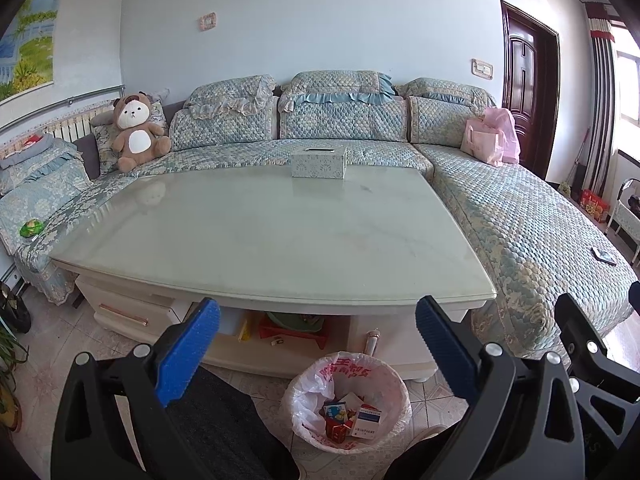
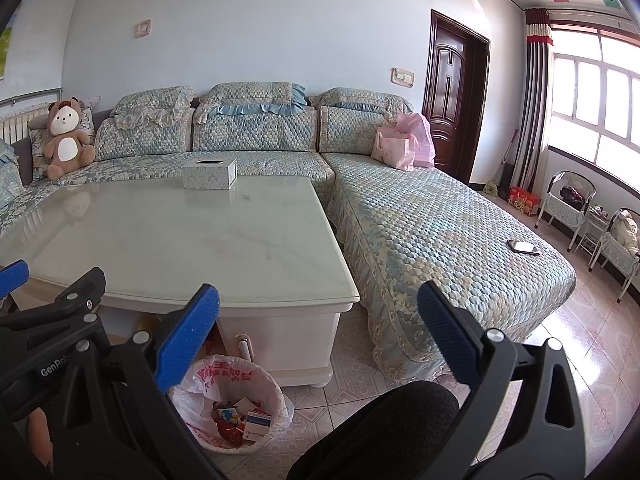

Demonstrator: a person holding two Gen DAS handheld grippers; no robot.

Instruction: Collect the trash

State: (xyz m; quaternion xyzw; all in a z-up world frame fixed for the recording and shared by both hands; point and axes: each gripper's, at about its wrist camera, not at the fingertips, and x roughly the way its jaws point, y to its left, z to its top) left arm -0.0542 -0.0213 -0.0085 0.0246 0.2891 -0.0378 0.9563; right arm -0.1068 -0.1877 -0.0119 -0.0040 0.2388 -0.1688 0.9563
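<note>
Trash [image 1: 352, 420] already sits in the lined bin [image 1: 298, 380] on the floor before the coffee table [image 1: 280, 232], while left gripper [image 1: 318, 340] and right gripper [image 2: 318, 340] hover apart and empty; scan table and sofa for leftovers.

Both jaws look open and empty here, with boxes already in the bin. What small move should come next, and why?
Probably none toward the table: only a tissue box stands on it, and the bin already holds small boxes. Both the left gripper and right gripper are open and empty. I'd swing the left one toward the green wrapper-like item on the sofa, possibly leftover trash.
</note>
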